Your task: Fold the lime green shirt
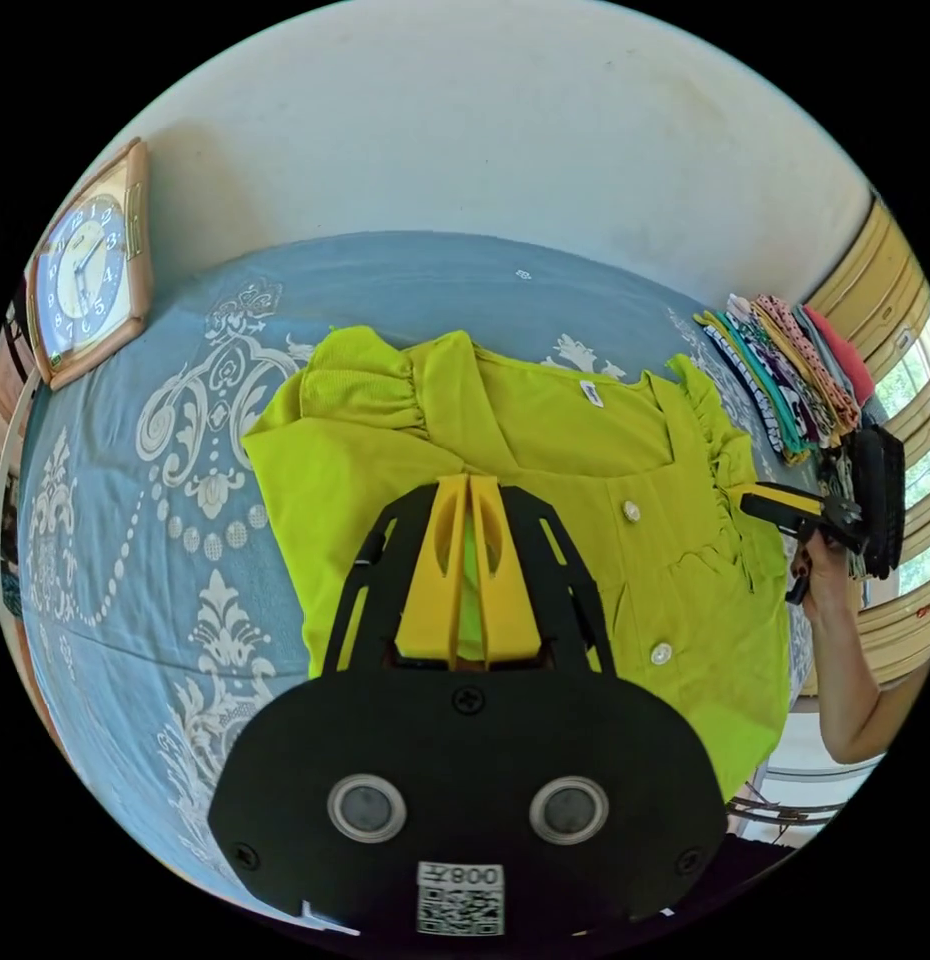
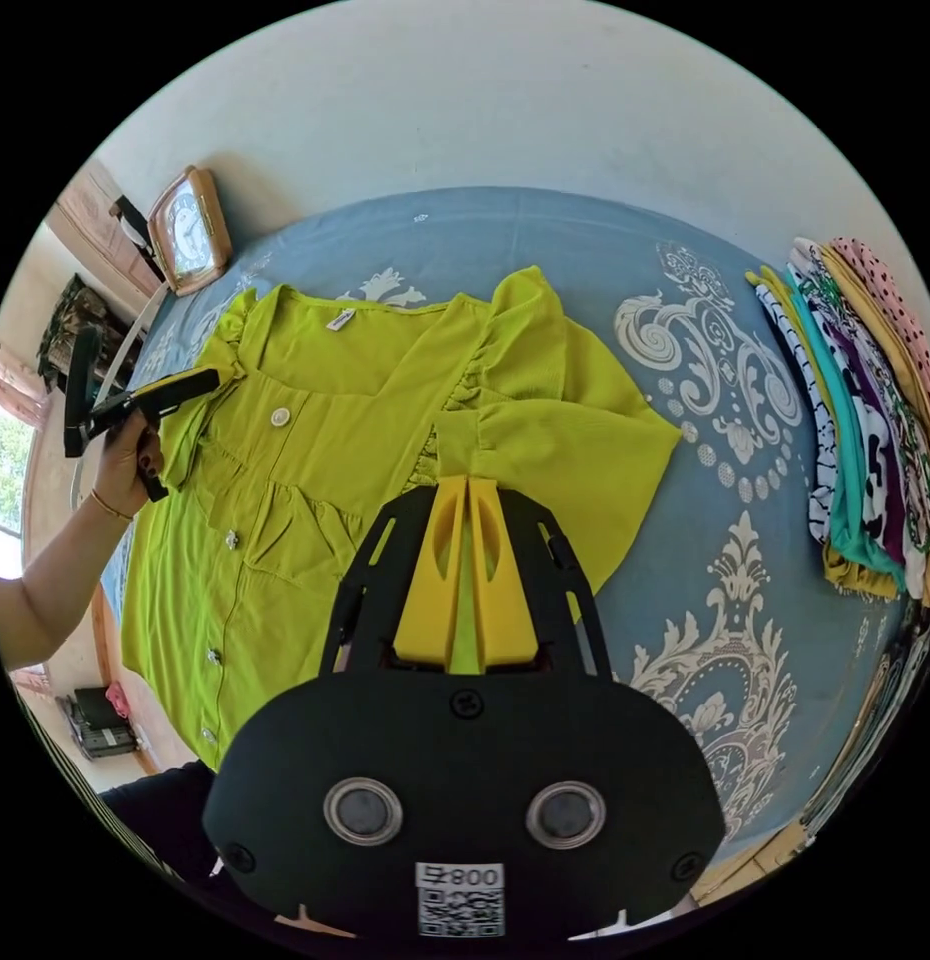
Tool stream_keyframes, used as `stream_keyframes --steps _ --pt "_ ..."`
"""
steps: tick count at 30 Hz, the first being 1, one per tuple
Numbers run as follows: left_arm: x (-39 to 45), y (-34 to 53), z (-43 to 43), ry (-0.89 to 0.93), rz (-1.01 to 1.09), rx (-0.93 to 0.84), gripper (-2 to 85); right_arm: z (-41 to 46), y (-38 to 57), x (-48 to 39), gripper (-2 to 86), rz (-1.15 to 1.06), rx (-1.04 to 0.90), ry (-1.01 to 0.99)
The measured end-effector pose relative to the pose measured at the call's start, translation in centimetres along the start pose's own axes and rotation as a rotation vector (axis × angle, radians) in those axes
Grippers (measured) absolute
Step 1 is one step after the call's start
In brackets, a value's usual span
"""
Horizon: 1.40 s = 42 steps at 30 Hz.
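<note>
We pinch each sleeve of the lime green shirt point(image 1: 545, 470) with the left gripper point(image 1: 469, 482) and right gripper point(image 2: 467, 484) (jaws pressed together on cloth); thin fabric may slip free over the bed point(image 2: 585, 230).

Left gripper point(image 1: 469, 482) fingers pressed together; right gripper point(image 2: 468, 482) fingers pressed together.

Clock point(image 1: 85, 265) face: numerals 1–12; shirt tag point(image 1: 590, 393) unreadable.

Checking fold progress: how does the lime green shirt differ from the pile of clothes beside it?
The lime green shirt lies spread open, buttons up; the pile of clothes is already folded. The shirt is one plain colour; the pile mixes stripes, dots and prints. Both rest on the blue bedspread.
</note>
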<state>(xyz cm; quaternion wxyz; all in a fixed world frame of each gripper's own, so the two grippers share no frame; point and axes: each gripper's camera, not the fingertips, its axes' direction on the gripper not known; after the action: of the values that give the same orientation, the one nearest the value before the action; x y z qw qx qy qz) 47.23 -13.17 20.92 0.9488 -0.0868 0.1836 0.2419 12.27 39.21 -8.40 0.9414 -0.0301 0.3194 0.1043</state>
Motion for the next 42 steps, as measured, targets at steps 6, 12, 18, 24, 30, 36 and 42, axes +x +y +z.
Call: stream_keyframes --steps 6,12,18,24,30,36,42 --pt "-0.3 0.6 -0.3 0.034 -0.001 -0.031 1.2 -1.4 3.2 2.2 -0.3 0.035 0.006 -0.053" --pt "-0.7 2.2 -2.2 0.096 -0.006 0.038 2.0 -3.1 7.1 4.2 0.0 0.084 0.066 -0.111" --pt "-1.5 3.5 -1.6 0.095 -0.028 -0.028 1.1 -2.2 9.6 6.4 0.1 0.079 0.011 -0.157" --pt "-1.9 4.2 -2.2 0.106 -0.031 -0.029 0.4 -2.5 12.5 8.4 0.1 0.074 0.012 -0.170" --pt "-2.2 5.3 -4.8 0.139 -0.025 0.004 0.5 -3.5 15.7 10.9 0.1 0.117 0.030 -0.212" --pt "-3.2 8.2 -9.5 0.216 -0.011 0.018 1.0 -5.9 21.6 14.5 0.2 0.239 0.058 -0.254" --pt "-6.9 15.4 -13.3 0.287 -0.130 -0.225 1.6 -8.2 30.2 18.6 0.3 0.377 -0.013 -0.400"
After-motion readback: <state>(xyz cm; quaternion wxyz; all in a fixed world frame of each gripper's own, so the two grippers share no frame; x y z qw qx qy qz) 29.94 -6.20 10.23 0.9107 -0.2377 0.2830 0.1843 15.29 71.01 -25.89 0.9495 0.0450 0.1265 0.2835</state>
